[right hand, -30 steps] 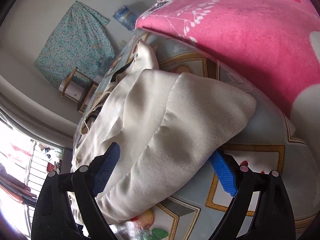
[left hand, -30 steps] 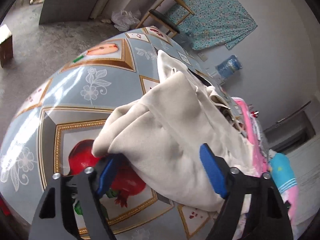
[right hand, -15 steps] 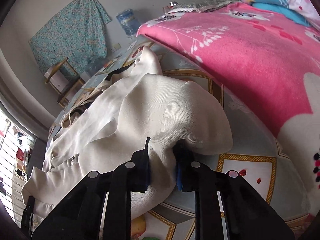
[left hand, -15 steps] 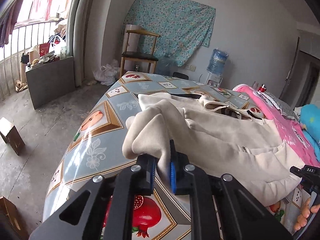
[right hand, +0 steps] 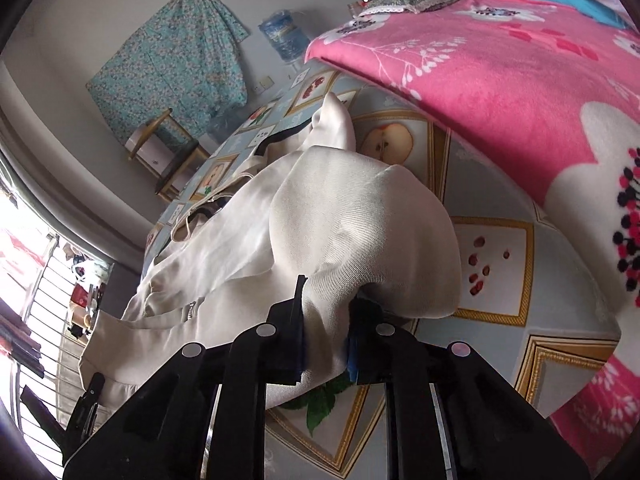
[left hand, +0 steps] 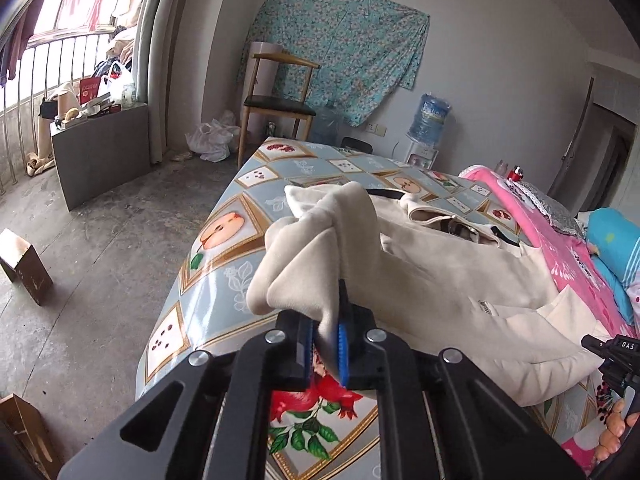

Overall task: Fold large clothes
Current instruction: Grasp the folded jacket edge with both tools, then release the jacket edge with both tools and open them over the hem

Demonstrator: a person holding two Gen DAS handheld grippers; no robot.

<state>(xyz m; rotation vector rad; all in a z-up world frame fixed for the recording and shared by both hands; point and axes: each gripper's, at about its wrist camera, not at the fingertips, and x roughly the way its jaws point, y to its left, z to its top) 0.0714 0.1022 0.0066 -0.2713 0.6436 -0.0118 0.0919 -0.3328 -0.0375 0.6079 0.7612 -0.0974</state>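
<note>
Left tool [left hand: 325,340] is pinching a bunched fold of the cream jacket [left hand: 460,280], its blue pads pressed tight on the cloth, and that end is raised off the fruit-patterned tabletop [left hand: 224,240]. Right tool [right hand: 326,344], jaws just closed, clamps another thick fold, with the jacket's far part lying on the tabletop beside the pink blanket [right hand: 500,80].

Legible text: "DAS", white capitals on black body of right claw [left hand: 616,354], seen at right edge of left wrist view. Water bottle [left hand: 430,118] label: print present, too small to read. Red packet on window ledge: print illegible. No other readable marks.
</note>
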